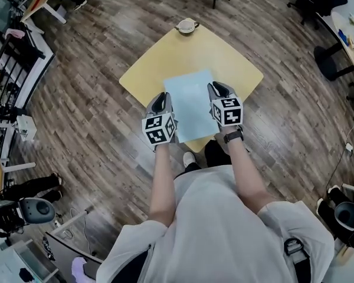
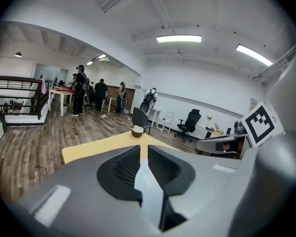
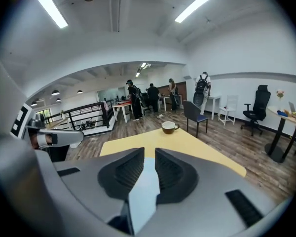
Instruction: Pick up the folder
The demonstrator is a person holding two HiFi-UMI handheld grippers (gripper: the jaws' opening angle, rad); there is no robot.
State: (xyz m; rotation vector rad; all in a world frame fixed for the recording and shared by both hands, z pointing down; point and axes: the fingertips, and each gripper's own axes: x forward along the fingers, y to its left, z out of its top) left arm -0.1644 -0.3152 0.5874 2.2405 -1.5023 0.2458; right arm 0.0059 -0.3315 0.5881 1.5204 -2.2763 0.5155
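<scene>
So, folder [image 1: 192, 102]: pale blue, spread over the yellow table [image 1: 165, 58]; near edge pokes out past the table's rim towards us; we can't tell if it's resting on the top or held just off it
Left gripper [image 1: 160, 103]: on the folder's left edge; jaws almost together, thin blue sheet pinched between the pads
Right gripper [image 1: 220, 91]: on the right edge; jaws likewise nearly closed on the sheet
Cup [image 1: 187, 26]: at the table's far corner; well apart from the folder
</scene>
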